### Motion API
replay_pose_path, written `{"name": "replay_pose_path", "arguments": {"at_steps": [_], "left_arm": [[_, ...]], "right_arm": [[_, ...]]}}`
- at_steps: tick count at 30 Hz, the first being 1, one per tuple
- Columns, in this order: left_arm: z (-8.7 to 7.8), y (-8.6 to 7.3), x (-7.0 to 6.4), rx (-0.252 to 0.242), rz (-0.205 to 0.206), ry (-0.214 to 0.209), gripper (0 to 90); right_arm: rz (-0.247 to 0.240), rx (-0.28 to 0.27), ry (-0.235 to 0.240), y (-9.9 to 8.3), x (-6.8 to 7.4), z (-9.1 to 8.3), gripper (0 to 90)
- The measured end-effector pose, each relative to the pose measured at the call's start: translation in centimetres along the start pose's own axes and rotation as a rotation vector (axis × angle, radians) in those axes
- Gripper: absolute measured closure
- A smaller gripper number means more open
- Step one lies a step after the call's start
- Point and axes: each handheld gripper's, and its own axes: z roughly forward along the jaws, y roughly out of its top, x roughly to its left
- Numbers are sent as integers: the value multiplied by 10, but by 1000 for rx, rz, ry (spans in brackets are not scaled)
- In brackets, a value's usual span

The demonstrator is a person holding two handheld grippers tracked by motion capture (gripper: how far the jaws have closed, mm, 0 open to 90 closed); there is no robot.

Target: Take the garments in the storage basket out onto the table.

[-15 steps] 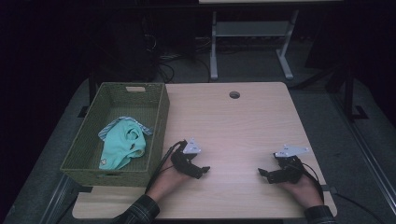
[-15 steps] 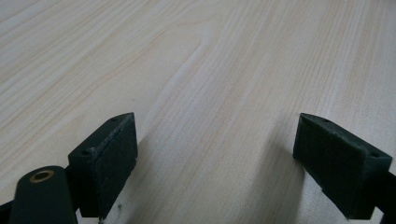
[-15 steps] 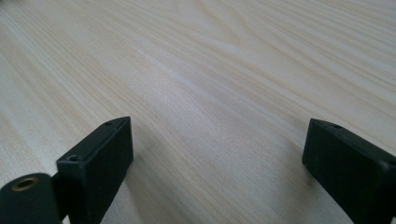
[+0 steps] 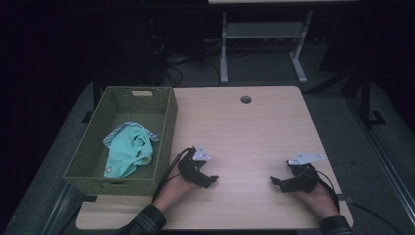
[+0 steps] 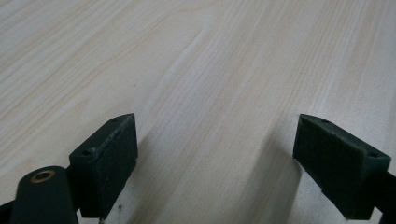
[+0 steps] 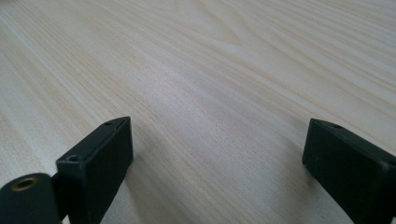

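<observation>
A mint-green garment [image 4: 128,151] with a striped blue-white edge lies crumpled inside a woven green basket [image 4: 165,128] at the table's left. My left gripper [image 4: 211,180] rests low on the pale wooden table [image 4: 244,132], just right of the basket, held by a hand. In the left gripper view my left gripper [image 5: 215,161] stands open over bare wood, nothing between its pads [image 5: 109,158]. My right gripper [image 4: 275,182] sits near the front right of the table, jaws pointing left. The right gripper view shows my right gripper [image 6: 217,165] open over bare wood.
A round cable hole [image 4: 245,99] marks the table's far edge. Beyond the table stand a grey metal frame [image 4: 259,34] and cables on a dark floor. Bare tabletop lies between and beyond the two grippers.
</observation>
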Motion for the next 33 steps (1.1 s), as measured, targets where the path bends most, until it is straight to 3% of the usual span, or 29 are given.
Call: {"name": "replay_pose_path", "arguments": {"at_steps": [18,33], "left_arm": [[-11,8,2,-14,-38,-12,134],[-17,15,1,-9,-45,4,135]], "right_arm": [[-9,2,1,0,-1,0,83],[-8,3,0,0,-1,0,83]]}}
